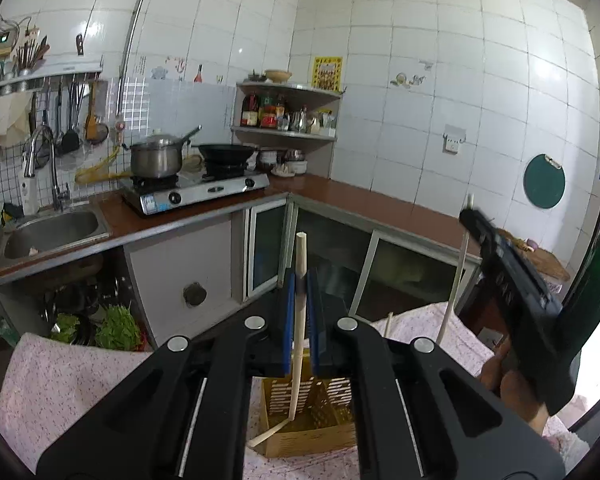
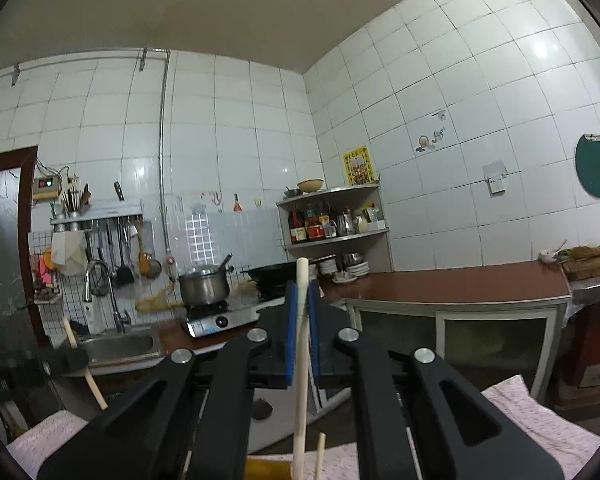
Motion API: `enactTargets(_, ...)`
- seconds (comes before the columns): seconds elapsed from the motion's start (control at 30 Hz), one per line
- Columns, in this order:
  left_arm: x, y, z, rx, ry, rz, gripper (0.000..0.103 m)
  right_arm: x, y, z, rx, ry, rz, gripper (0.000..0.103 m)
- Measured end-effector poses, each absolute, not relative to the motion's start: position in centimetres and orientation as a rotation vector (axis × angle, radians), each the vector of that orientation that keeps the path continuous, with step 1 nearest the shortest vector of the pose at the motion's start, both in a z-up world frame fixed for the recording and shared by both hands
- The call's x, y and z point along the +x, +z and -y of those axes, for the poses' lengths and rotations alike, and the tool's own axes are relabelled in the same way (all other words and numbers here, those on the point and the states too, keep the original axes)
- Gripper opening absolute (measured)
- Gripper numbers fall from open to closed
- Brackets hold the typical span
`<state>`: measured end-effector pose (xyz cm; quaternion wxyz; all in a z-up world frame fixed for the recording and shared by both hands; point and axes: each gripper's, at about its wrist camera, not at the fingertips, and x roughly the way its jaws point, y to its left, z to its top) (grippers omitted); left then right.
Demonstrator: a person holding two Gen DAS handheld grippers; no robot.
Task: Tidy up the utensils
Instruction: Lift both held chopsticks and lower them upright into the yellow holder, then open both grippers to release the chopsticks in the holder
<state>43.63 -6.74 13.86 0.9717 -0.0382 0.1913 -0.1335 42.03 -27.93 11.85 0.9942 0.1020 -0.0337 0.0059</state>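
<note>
The left gripper (image 1: 301, 280) fills the bottom of its own view, its blue-padded jaws pinched on a pale wooden chopstick (image 1: 299, 320). That stick is slim, round and cream-coloured; it stands nearly upright, its blunt top above the jaws and its lower end reaching down to the wooden utensil box (image 1: 312, 420). The box is tan, with slotted walls, and stands on a pink speckled cloth (image 1: 60, 392) covering the surface. A second loose stick (image 1: 266, 434) leans out over the box's left front edge.

To the right of the box the right gripper (image 1: 470, 216) is seen from the side, held by a hand (image 1: 512, 384), its jaws pressed on another pale chopstick (image 1: 458, 272) of the same look, upright above the cloth. In the right wrist view that chopstick (image 2: 301, 340) rises between the blue pads, with a thinner stick (image 2: 320, 456) just beside its lower end.

Beyond the box lie the sink (image 1: 52, 232), the gas stove (image 1: 196, 194) with a steel pot (image 1: 156, 158), and a corner shelf of bottles (image 1: 288, 116).
</note>
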Motion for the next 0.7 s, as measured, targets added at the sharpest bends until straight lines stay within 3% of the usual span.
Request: enactTargets(0.7, 43.7, 5.5, 4.6, -0.079, -0.271, -0.555, 0.005, 42.7, 2.7, 27.6, 0.151, 0.102, -0.119, 0.009)
